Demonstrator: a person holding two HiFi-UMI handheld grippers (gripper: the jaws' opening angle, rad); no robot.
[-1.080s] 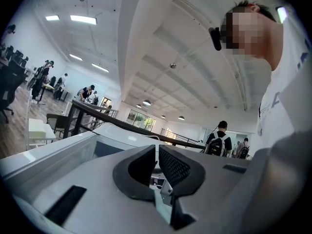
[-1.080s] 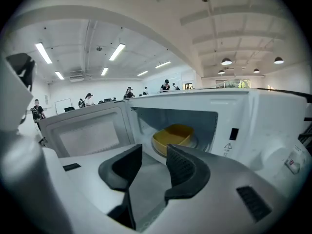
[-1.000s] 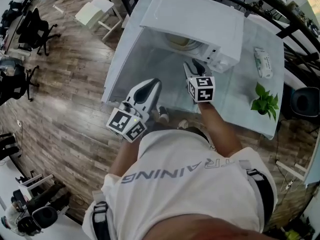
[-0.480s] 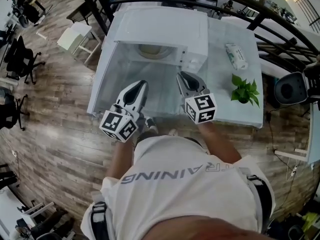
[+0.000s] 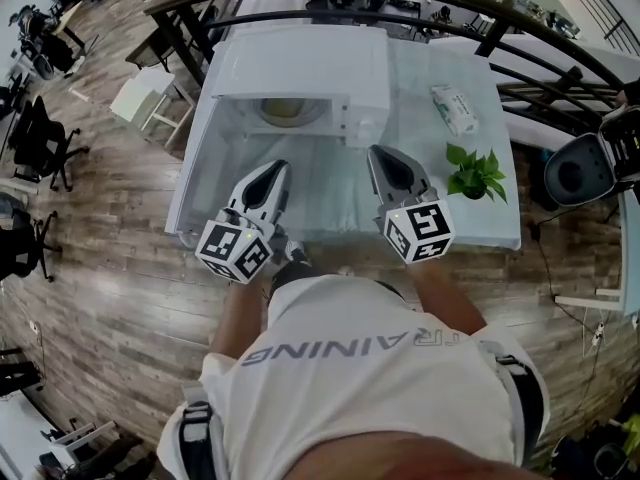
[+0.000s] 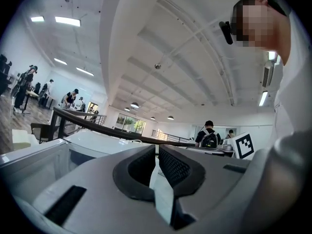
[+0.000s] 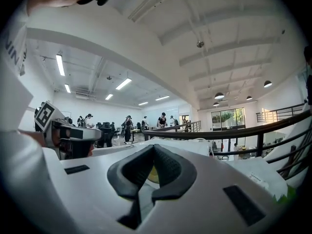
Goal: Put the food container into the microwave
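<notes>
Inside the microwave (image 5: 300,68), the food container (image 5: 285,111) is half hidden; left gripper (image 5: 268,170) clenched, right gripper (image 5: 386,155) just closed, both empty

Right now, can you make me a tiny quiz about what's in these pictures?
1. True or false: the food container sits inside the microwave.
2. What stands on the table to the right of the right gripper? A a cup, B a plant, C a kettle.
3. Fill in: the left gripper's jaws are ____.
Key: 1 true; 2 B; 3 shut. The right gripper's jaws have just closed too, on nothing.
</notes>
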